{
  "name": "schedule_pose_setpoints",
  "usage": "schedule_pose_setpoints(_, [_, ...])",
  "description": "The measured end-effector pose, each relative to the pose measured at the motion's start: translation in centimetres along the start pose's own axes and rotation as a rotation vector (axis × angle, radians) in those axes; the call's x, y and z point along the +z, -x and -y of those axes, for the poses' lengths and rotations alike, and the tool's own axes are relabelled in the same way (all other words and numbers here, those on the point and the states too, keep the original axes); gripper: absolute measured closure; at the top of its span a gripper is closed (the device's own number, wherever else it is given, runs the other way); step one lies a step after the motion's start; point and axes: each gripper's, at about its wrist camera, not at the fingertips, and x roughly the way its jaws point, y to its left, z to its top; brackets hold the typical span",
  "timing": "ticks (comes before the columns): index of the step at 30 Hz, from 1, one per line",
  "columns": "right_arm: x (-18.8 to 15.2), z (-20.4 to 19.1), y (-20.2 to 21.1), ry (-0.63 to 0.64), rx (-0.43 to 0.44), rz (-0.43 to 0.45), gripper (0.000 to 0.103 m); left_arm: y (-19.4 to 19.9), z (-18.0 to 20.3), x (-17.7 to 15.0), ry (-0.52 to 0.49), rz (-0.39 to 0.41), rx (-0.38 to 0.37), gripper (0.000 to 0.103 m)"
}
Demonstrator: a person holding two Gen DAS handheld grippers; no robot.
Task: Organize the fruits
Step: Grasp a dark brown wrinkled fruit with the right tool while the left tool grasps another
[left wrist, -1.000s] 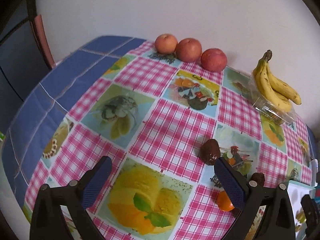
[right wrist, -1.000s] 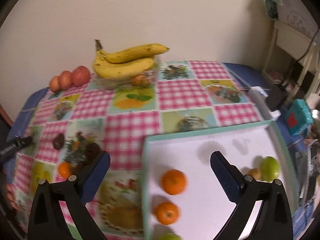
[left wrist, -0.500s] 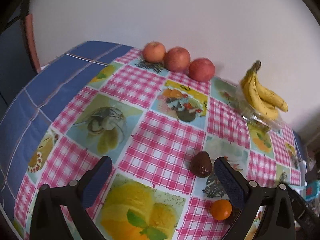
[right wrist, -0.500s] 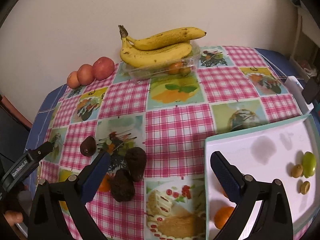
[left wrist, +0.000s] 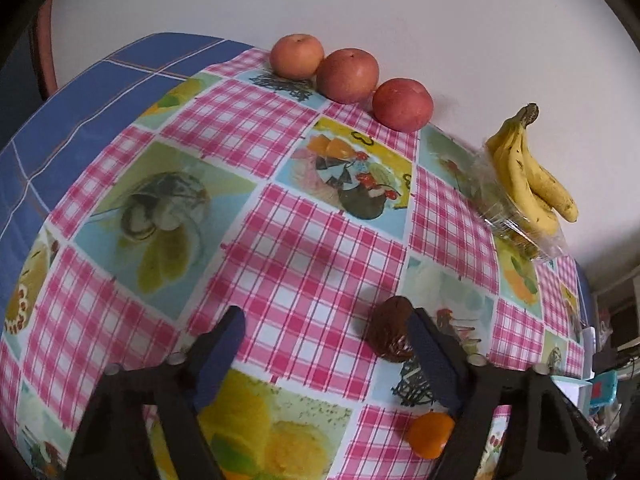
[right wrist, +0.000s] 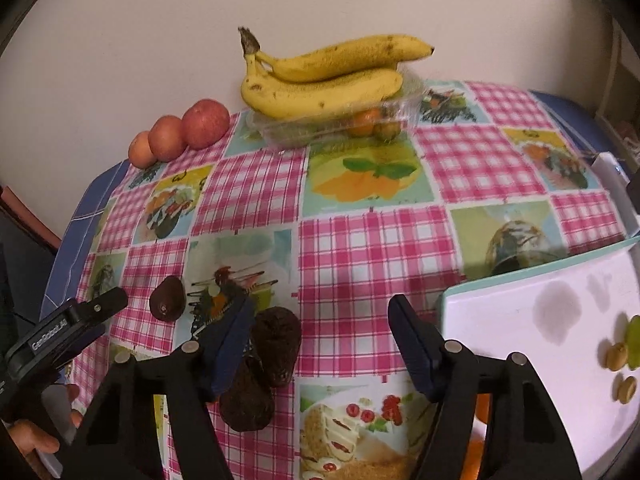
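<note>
My left gripper (left wrist: pixel 324 330) is open and empty above the checked tablecloth. A dark avocado (left wrist: pixel 390 334) lies just left of its right finger, and a small orange (left wrist: pixel 430 434) lies below that finger. My right gripper (right wrist: pixel 320 318) is open and empty. Two dark avocados (right wrist: pixel 276 344) lie by its left finger, and a third avocado (right wrist: pixel 168 298) lies further left near the left gripper's tip (right wrist: pixel 100 308). A white tray (right wrist: pixel 520 320) at the right holds small yellow-green fruits (right wrist: pixel 618 356).
Three red apples (left wrist: pixel 350 74) stand in a row against the back wall. A bunch of bananas (right wrist: pixel 328 76) rests on a clear plastic box (right wrist: pixel 340 124) with small fruits inside. A blue cloth (left wrist: pixel 80 92) covers the table's left edge.
The left gripper moved forward over the table toward the single avocado. The right gripper swung left and lower, from above the tray toward the two dark avocados.
</note>
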Motion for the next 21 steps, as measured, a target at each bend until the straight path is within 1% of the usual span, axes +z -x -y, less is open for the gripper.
schedule_pose_setpoints(1, [-0.1, -0.1, -0.2, 0.006, 0.004, -0.007, 0.038, -0.2, 0.2, 0.1, -0.005, -0.004, -0.006, 0.028])
schedule_pose_setpoints(2, [-0.1, -0.3, -0.4, 0.011, 0.005, -0.012, 0.046, -0.4, 0.4, 0.1, -0.010, -0.008, -0.012, 0.028])
schedule_pose_setpoints(3, [-0.2, -0.4, -0.7, 0.015, 0.009, -0.018, 0.049, -0.6, 0.6, 0.1, -0.013, -0.012, -0.022, 0.028])
schedule_pose_setpoints(4, [-0.3, -0.6, -0.9, 0.017, 0.016, -0.025, 0.049, -0.8, 0.8, 0.1, -0.017, -0.019, -0.036, 0.029])
schedule_pose_setpoints(6, [-0.4, -0.9, -1.3, 0.025, 0.032, -0.039, 0.050, -1.0, 1.1, 0.1, -0.022, -0.027, -0.050, 0.038])
schedule_pose_setpoints(8, [-0.6, -1.4, -1.6, 0.041, 0.039, -0.047, 0.052, -1.3, 1.5, 0.1, -0.035, -0.033, -0.052, 0.042])
schedule_pose_setpoints(10, [-0.7, -1.8, -1.8, 0.055, 0.043, -0.053, 0.054, -1.7, 1.7, 0.0, -0.039, -0.040, -0.059, 0.047])
schedule_pose_setpoints(12, [-0.8, -1.9, -2.1, 0.058, 0.049, -0.060, 0.059, -1.8, 1.8, -0.1, -0.034, -0.041, -0.084, 0.051])
schedule_pose_setpoints(15, [-1.1, -1.9, -2.5, 0.058, 0.056, -0.074, 0.062, -1.8, 2.0, -0.1, -0.040, -0.038, -0.102, 0.057])
schedule_pose_setpoints(16, [-1.1, -2.0, -2.6, 0.059, 0.059, -0.077, 0.064, -1.8, 2.0, -0.1, -0.040, -0.040, -0.114, 0.060])
schedule_pose_setpoints(18, [-1.2, -2.0, -2.7, 0.055, 0.066, -0.080, 0.067, -1.9, 2.1, -0.1, -0.031, -0.052, -0.149, 0.069])
schedule_pose_setpoints(19, [-1.2, -2.0, -2.8, 0.056, 0.066, -0.080, 0.068, -1.9, 2.1, -0.1, -0.029, -0.056, -0.161, 0.071])
schedule_pose_setpoints(20, [-1.2, -2.1, -2.8, 0.057, 0.065, -0.079, 0.068, -1.9, 2.2, -0.2, -0.027, -0.057, -0.176, 0.076])
schedule_pose_setpoints(21, [-1.3, -2.1, -2.8, 0.057, 0.066, -0.079, 0.068, -1.9, 2.3, -0.2, -0.029, -0.058, -0.180, 0.076])
